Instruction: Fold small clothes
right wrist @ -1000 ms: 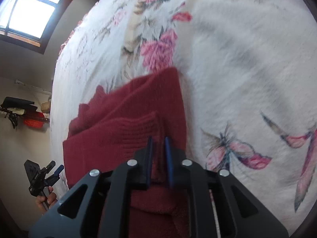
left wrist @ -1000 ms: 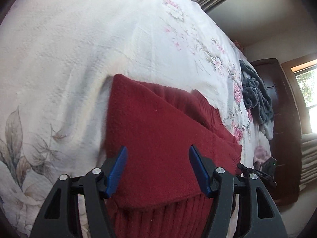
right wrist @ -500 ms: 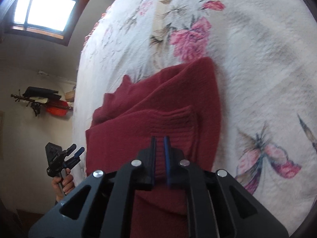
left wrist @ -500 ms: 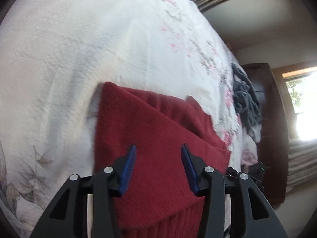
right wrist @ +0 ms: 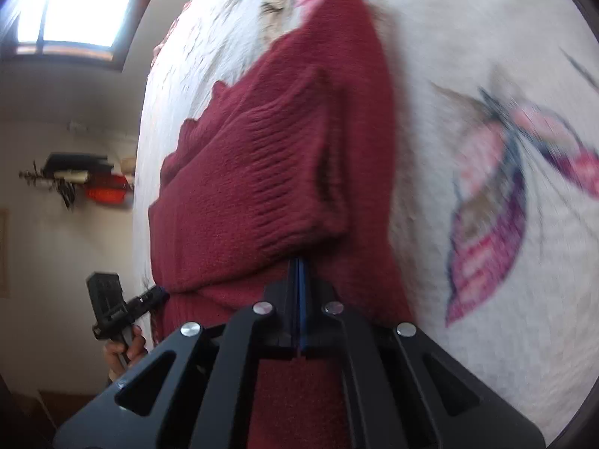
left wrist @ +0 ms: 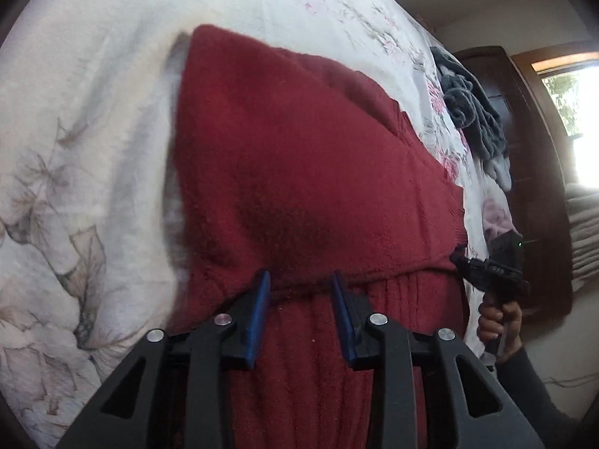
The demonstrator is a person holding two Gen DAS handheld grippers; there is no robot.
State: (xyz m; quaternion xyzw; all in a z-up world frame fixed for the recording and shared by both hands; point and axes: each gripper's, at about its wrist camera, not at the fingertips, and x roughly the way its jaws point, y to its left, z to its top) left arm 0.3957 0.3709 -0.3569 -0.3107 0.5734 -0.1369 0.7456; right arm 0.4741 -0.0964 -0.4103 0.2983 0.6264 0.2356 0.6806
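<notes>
Now the red sweater (left wrist: 299, 172) lies half-folded mid-frame on the bed (left wrist: 93, 112), the left gripper (left wrist: 301, 301) partly open straddling its fold edge, the right gripper (right wrist: 299, 273) pinched closed, apparently on knit, so uneven lifting could spill the layers.

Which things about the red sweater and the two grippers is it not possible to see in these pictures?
- Left wrist view: the red sweater near edge is cut off by the frame and left gripper.
- Right wrist view: whether the shut right gripper pinches fabric; the ribbed cuff overhangs its tips.
- Right wrist view: bedspread print is motion-blurred.
</notes>
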